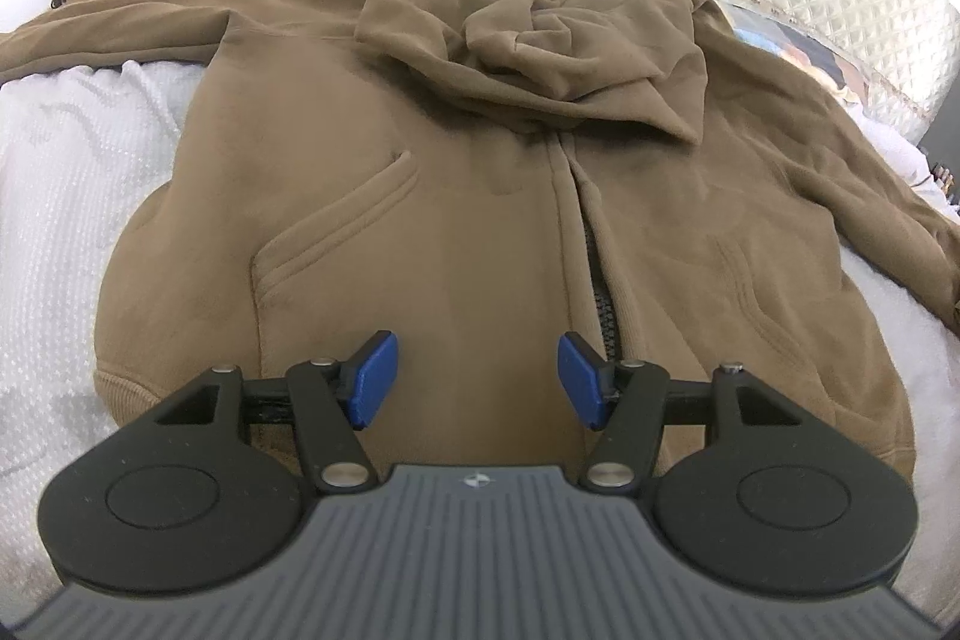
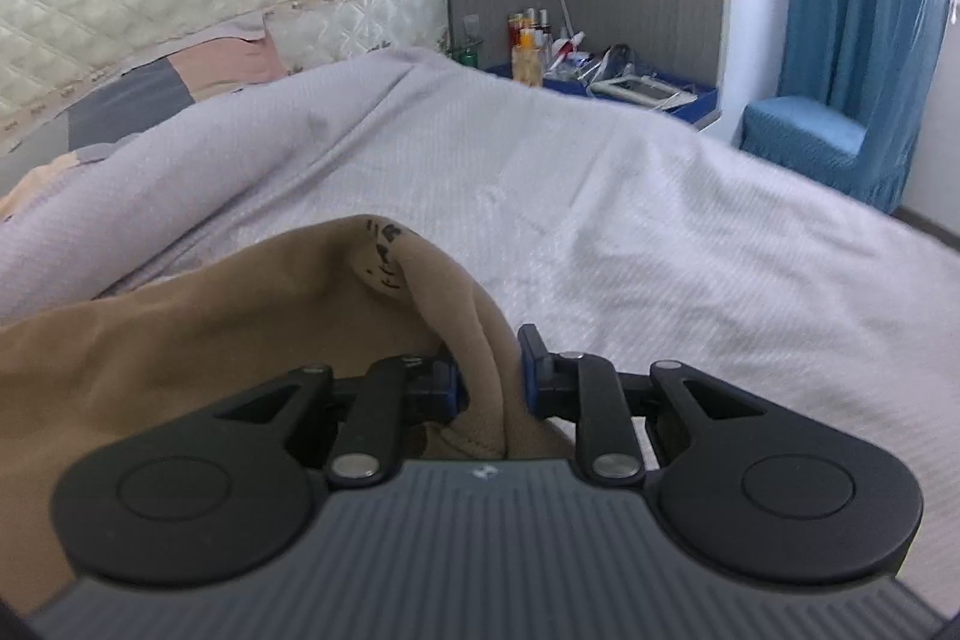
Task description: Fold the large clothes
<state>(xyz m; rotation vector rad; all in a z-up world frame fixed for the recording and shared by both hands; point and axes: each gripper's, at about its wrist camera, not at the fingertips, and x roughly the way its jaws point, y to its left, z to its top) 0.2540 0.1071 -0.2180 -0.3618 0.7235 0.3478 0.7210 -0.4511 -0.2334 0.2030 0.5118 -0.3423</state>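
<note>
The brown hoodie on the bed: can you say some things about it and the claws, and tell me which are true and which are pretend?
1. The brown hoodie lies front up on the white bed cover. True.
2. The left claw is squeezing the zipper. False: it is open, holding nothing.
3. The right claw pinches brown cloth. True.
4. The hood is spread flat. False: it is bunched up.
</note>
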